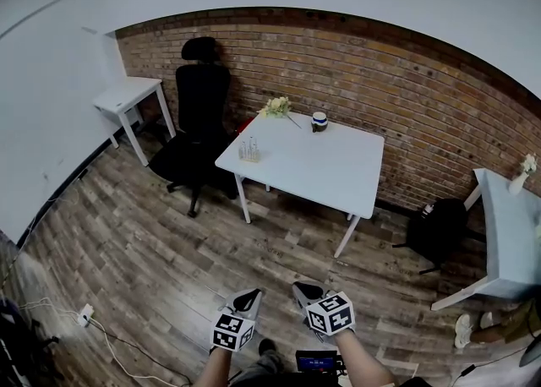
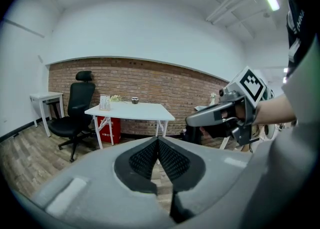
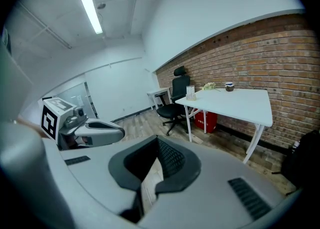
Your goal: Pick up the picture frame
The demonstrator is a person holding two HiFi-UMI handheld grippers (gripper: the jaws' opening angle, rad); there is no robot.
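The picture frame (image 1: pixel 248 151) is a small clear upright piece near the left corner of the white table (image 1: pixel 338 176), far ahead of me. It also shows small in the left gripper view (image 2: pixel 104 103) and in the right gripper view (image 3: pixel 190 93). My left gripper (image 1: pixel 251 297) and right gripper (image 1: pixel 303 291) are side by side low over the wooden floor, well short of the table. Both are shut with nothing between the jaws. The left gripper's jaws (image 2: pixel 158 142) and the right gripper's jaws (image 3: pixel 157 142) each meet at the tip.
On the table stand a bunch of flowers (image 1: pixel 275 107) and a mug (image 1: pixel 319 121). A black office chair (image 1: pixel 199 115) is at the table's left, with a small white side table (image 1: pixel 127 95) beyond it. A black bag (image 1: pixel 437 229), another pale table (image 1: pixel 510 233) and floor cables (image 1: pixel 101 326) lie around.
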